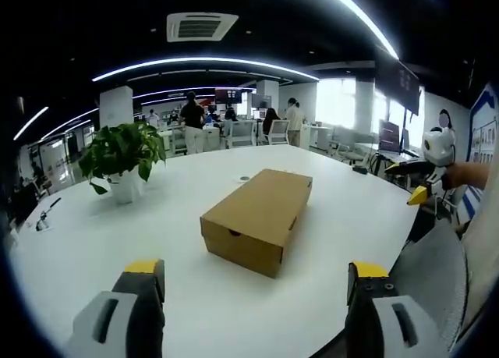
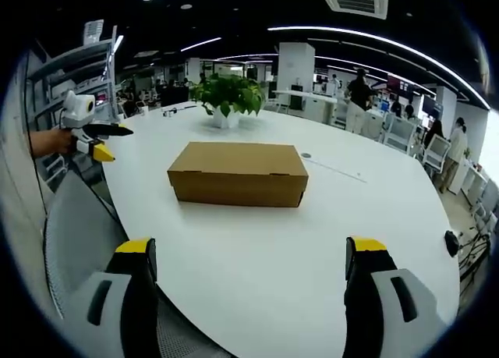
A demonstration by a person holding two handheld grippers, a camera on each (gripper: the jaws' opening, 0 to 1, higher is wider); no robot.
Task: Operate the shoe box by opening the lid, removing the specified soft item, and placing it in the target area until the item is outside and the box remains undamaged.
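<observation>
A brown cardboard shoe box [image 1: 257, 217] lies with its lid closed in the middle of the round white table [image 1: 117, 241]. My left gripper [image 1: 256, 278] is open with nothing between its yellow-tipped jaws, back at the table's near edge and well short of the box. In the right gripper view the same box [image 2: 238, 173] lies side-on, and my right gripper [image 2: 251, 255] is also open, bare and apart from it. Each gripper appears in the other's view, held by a hand: the right gripper [image 1: 415, 180] and the left gripper [image 2: 100, 142].
A potted green plant [image 1: 121, 159] [image 2: 230, 97] stands on the table beyond the box. A grey chair back [image 1: 437, 272] [image 2: 78, 233] sits at the table's edge between the two grippers. People and office chairs fill the room behind.
</observation>
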